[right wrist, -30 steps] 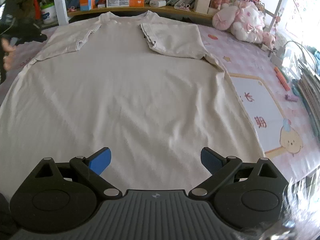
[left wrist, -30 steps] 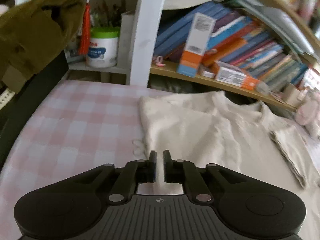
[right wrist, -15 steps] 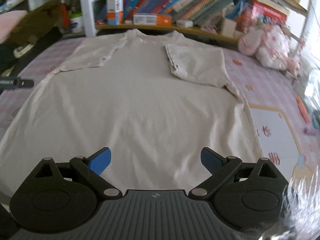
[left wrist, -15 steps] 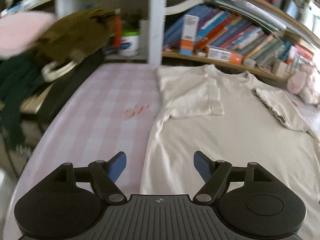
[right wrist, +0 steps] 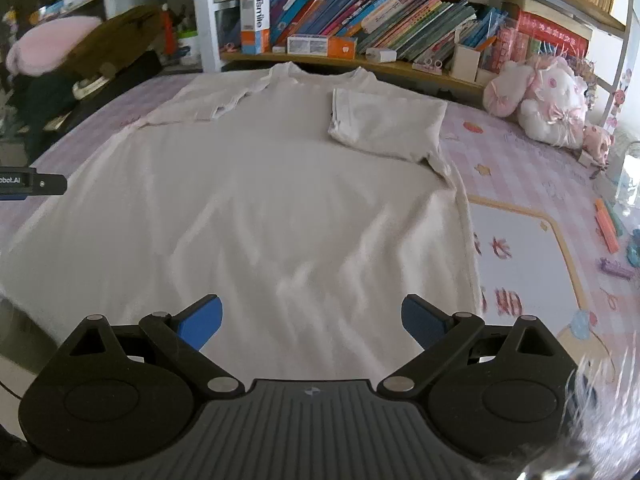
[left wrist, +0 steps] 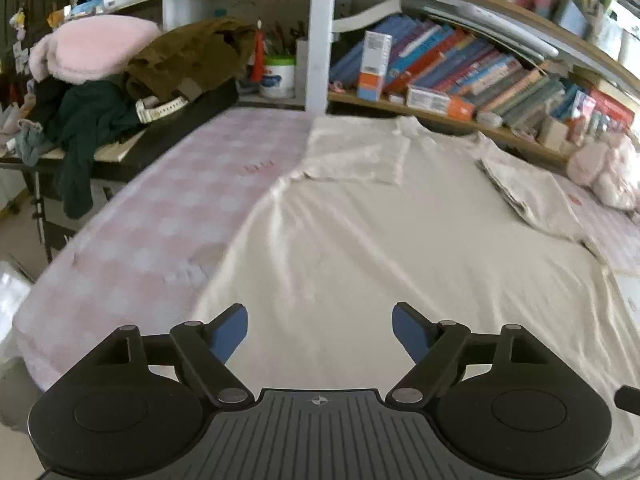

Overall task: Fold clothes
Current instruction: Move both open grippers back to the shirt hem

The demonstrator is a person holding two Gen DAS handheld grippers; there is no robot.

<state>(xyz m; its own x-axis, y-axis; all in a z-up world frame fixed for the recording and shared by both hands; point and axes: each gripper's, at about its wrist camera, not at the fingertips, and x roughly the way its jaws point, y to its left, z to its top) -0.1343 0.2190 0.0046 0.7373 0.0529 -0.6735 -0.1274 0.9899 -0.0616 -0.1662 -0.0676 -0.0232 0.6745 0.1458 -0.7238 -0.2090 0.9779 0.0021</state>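
Note:
A cream T-shirt [left wrist: 380,240] [right wrist: 280,200] lies flat on the pink checked bed, collar toward the bookshelf, both sleeves folded in over the chest. My left gripper [left wrist: 320,328] hovers over the shirt's lower left part near its left edge; its jaws are still opening and nothing is between them. My right gripper [right wrist: 311,316] hangs over the lower middle of the shirt, open, blue pads wide apart and empty. The left gripper's tip [right wrist: 32,186] shows at the left edge of the right wrist view.
A bookshelf [right wrist: 360,12] runs along the bed's far side. A pile of clothes [left wrist: 120,76] sits on a dark stand at the left. Plush toys [right wrist: 548,100] lie at the far right. A drawing board [right wrist: 520,264] and markers [right wrist: 606,228] lie right of the shirt.
The left gripper opened from shut and pulled back from the folded left sleeve toward the hem. The right gripper stayed open and drew back slightly, turning a little.

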